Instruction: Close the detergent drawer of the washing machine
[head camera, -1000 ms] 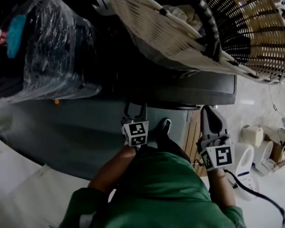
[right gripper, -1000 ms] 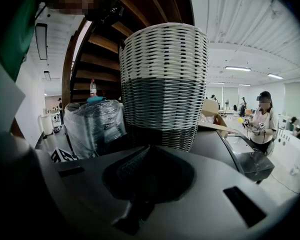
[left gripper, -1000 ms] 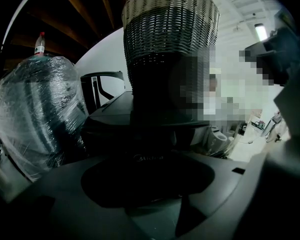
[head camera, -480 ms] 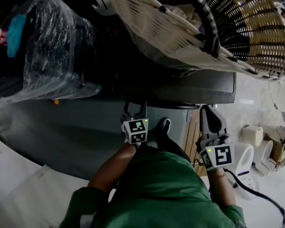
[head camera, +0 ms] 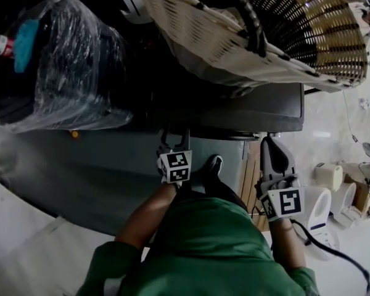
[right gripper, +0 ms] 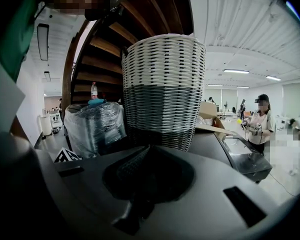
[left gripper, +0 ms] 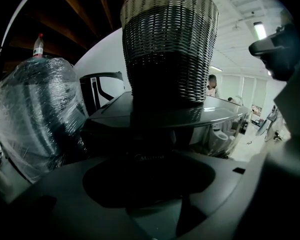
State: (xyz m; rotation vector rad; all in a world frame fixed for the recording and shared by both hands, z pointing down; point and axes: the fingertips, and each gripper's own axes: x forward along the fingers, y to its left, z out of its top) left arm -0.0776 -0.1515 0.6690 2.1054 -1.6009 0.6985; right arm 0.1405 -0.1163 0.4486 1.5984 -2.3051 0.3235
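Jaws on your left gripper (head camera: pixel 176 135) stand wide apart, having just been opening, with nothing between them. Those on your right gripper (head camera: pixel 270 145) look closed together and empty, held further right, just short of the machine's front.

The detergent drawer belongs in the upper front panel (left gripper: pixel 140 141) of the washing machine (head camera: pixel 259 113), straight ahead of the left jaws. That band is in deep shadow, so you cannot tell whether the drawer is out or already flush.

Expect a light, stiff plastic tray on short runners, with a smooth, rather slippery face. It likely needs no grip. Press flat on the middle of its front, square to the panel, since an off-centre shove could skew it in its slot. Ease off as it seats.

On the machine's top stands a wicker laundry basket (head camera: pixel 265 36), and to its left sits a plastic-wrapped bundle (head camera: pixel 55 66), so a gentle push is wise.
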